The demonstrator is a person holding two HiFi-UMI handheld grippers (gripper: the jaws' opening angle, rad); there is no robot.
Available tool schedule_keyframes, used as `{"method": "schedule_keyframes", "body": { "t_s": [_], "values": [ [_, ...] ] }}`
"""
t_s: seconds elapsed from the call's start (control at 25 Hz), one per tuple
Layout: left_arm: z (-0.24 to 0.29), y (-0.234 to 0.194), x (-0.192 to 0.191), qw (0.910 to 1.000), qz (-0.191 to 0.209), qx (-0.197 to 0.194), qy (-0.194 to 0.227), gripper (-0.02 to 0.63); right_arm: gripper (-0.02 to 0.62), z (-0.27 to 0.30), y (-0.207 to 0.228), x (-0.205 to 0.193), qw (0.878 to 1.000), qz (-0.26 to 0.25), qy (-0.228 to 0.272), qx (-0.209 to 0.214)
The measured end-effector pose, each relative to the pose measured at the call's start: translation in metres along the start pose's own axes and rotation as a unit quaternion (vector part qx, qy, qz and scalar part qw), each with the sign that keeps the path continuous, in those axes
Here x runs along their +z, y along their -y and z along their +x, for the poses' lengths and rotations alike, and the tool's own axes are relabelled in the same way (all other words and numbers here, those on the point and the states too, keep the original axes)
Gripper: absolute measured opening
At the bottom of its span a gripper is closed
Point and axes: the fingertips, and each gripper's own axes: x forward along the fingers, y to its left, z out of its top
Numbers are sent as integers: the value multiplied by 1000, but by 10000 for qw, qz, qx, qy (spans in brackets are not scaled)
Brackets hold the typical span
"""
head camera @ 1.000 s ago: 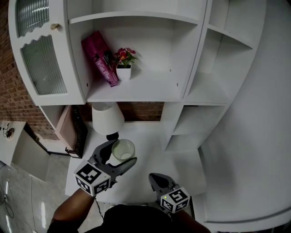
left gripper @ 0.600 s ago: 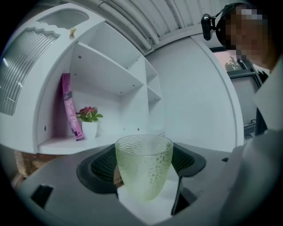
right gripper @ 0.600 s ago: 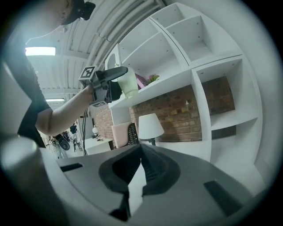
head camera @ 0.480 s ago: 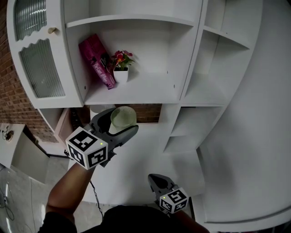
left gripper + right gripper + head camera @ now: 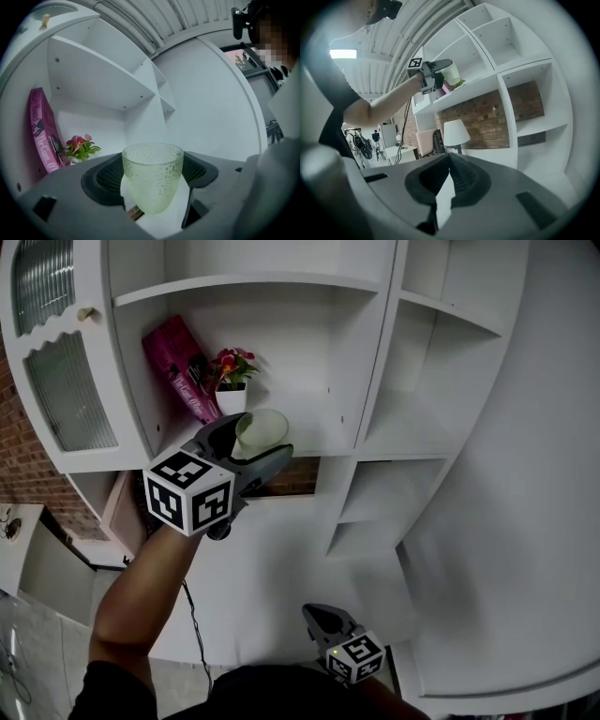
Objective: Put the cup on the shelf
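Note:
A pale green dimpled glass cup point(image 5: 262, 432) point(image 5: 152, 176) stands upright between the jaws of my left gripper point(image 5: 246, 444) point(image 5: 152, 180), which is shut on it. In the head view the cup is raised to the front edge of the white shelf point(image 5: 309, 432) that bears a pink book point(image 5: 176, 371) and a small flower pot point(image 5: 231, 388). The right gripper view shows the cup point(image 5: 451, 73) held high at that shelf. My right gripper point(image 5: 323, 620) point(image 5: 446, 180) hangs low near my body, its jaws shut with nothing between them.
A white cabinet with a ribbed glass door point(image 5: 64, 381) flanks the shelf on the left. Open white cubbies point(image 5: 412, 418) lie to the right. A white lamp point(image 5: 456, 131) stands below by a brick wall point(image 5: 520, 108). A white counter point(image 5: 281, 559) lies underneath.
My left gripper has lifted the cup from above the counter up to the flower shelf's front edge. The right gripper has stayed low.

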Motion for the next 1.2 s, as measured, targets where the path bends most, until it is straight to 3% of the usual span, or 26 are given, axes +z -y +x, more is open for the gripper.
{"method": "schedule_keyframes", "body": {
  "t_s": [0.6,0.96,1.2],
  "values": [
    [68,-52,-1,9989,-243,294,-272,377,5,-5,31,0,9998,160,-58,-123],
    [95,-86,-13,9941,-864,409,-512,377,5,-5,49,-1,9992,302,-46,-256],
    [102,-85,-24,9947,-635,362,-729,377,5,-2,55,-1,9987,426,-58,-288]
  ]
}}
